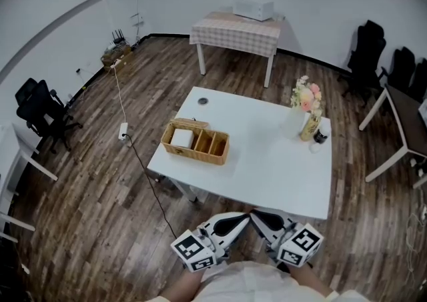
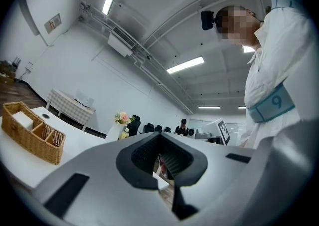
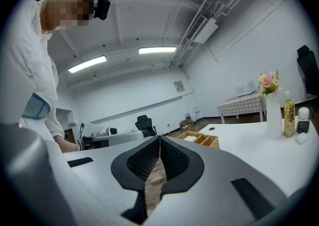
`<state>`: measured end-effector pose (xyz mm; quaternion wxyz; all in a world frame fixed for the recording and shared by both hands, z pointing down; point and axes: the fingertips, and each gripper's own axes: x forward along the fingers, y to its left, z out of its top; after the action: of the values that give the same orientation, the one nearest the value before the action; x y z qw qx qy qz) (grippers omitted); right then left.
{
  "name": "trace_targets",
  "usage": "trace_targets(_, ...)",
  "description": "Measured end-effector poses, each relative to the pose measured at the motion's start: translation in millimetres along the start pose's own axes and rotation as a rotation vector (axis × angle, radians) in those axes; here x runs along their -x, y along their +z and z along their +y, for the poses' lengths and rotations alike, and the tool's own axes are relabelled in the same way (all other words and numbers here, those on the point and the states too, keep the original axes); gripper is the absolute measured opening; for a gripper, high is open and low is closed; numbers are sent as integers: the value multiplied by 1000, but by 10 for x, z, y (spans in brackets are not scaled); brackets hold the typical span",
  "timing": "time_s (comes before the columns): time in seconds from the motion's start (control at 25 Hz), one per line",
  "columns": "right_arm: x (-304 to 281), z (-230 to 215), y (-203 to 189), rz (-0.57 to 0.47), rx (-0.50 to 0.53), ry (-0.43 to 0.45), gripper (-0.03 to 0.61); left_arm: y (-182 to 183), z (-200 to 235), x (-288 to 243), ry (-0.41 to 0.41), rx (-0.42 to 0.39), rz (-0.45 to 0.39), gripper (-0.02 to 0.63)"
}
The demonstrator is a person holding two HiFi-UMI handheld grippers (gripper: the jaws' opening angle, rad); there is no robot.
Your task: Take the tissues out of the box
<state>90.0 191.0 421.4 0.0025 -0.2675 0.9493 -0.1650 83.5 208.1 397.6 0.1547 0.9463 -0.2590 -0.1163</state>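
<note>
A wicker box [image 1: 195, 142] with several compartments stands on the left part of the white table [image 1: 267, 167]. A white tissue pack [image 1: 181, 138] lies in its left compartment. Both grippers hang below the table's near edge, well short of the box. My left gripper [image 1: 243, 219] is shut and empty, and so is my right gripper [image 1: 257, 216]; their tips point at each other. The left gripper view shows the shut left gripper [image 2: 159, 135] with the box [image 2: 32, 137] far left. In the right gripper view the box [image 3: 202, 140] lies beyond the shut right gripper [image 3: 160, 139].
A vase of flowers [image 1: 303, 104], a yellow bottle [image 1: 311, 125] and a small dark jar [image 1: 321, 137] stand at the table's right side. A checked-cloth table [image 1: 237, 33] with a microwave is behind. Office chairs [image 1: 40, 111] and a floor cable [image 1: 143, 174] lie left.
</note>
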Motion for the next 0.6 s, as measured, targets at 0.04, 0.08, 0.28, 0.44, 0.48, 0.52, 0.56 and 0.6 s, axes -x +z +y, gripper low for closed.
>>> trace_targets(0.04, -103, -45, 31, -8, -2, -3, 34, 49, 106, 1, -4, -2, 0, 2)
trace_targets(0.08, -212, -90, 65, -17, -4, -4, 34, 104, 217, 6, -8, -4, -1, 2)
trace_targets(0.28, -827, -307, 221, -22, -15, 0, 32, 366, 833, 57, -7, 4, -6, 2)
trace_targets(0.44, -1283, -472, 339, -13, -26, -7, 34, 581, 1286, 86, -9, 6, 7, 2)
trace_targets(0.48, -1388, -508, 368, -12, -26, -7, 32, 629, 1389, 96, -8, 4, 10, 2)
trace_targets(0.52, -1493, -542, 393, -11, -25, -8, 34, 674, 1492, 107, -7, 4, 13, 2)
trace_targets(0.56, -1597, -573, 417, -10, -23, -9, 32, 717, 1595, 121, -6, 5, 16, 2)
trace_targets(0.6, -1700, -602, 439, -8, -23, -12, 34, 760, 1694, 136, -5, 7, 19, 2)
